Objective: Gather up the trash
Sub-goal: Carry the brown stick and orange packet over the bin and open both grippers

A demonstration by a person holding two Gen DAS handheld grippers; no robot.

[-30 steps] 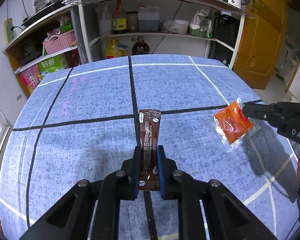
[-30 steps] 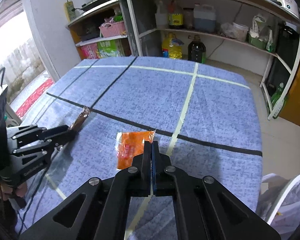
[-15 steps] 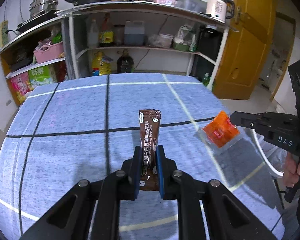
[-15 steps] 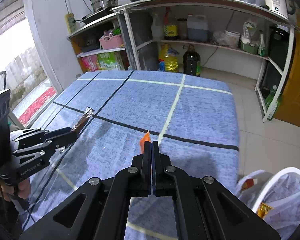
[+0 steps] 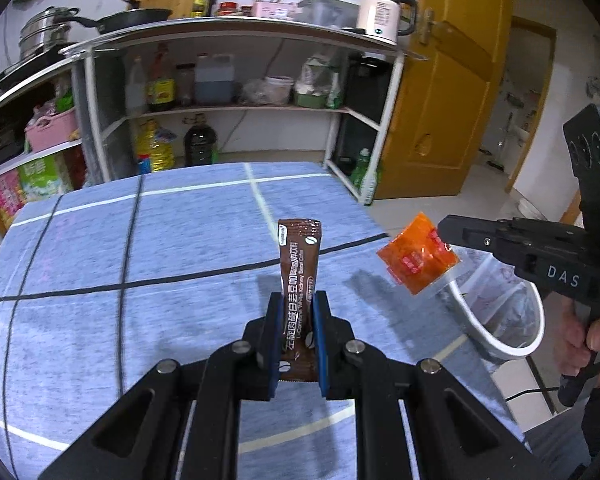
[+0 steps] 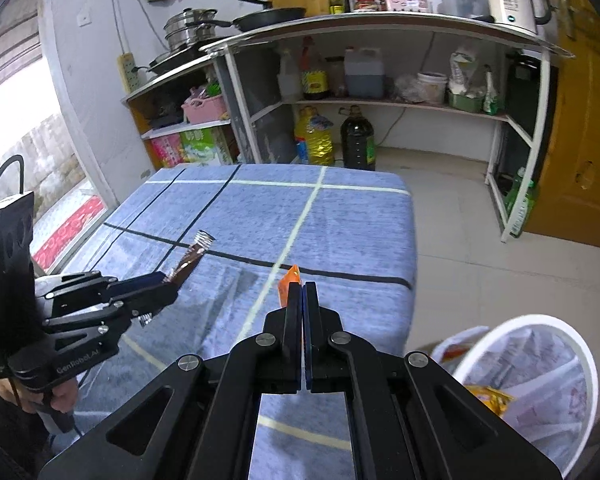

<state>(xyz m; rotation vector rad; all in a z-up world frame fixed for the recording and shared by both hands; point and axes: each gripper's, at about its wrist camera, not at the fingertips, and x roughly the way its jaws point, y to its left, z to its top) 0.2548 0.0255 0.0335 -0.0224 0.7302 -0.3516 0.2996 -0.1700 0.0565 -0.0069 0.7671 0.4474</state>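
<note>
My left gripper (image 5: 297, 300) is shut on a brown coffee stick sachet (image 5: 299, 268) and holds it upright above the blue tablecloth (image 5: 140, 240). My right gripper (image 6: 302, 286) is shut on an orange sauce packet (image 6: 289, 280), seen edge-on here and flat in the left wrist view (image 5: 418, 258). The packet hangs past the table's right edge, near the white-rimmed trash bin (image 5: 500, 312). The bin (image 6: 528, 384) holds a liner bag and some yellow wrappers. The left gripper with the sachet (image 6: 190, 258) also shows in the right wrist view.
A white shelf unit (image 5: 220, 80) with bottles, pots and a kettle stands behind the table. A yellow door (image 5: 440, 100) is at the right. Tiled floor (image 6: 460, 240) lies between table and shelf. A window (image 6: 20, 140) is on the left.
Both grippers lifted their trash off the table and swung right toward the bin. The orange packet went from lying on the cloth to hanging in the air beside the bin.
</note>
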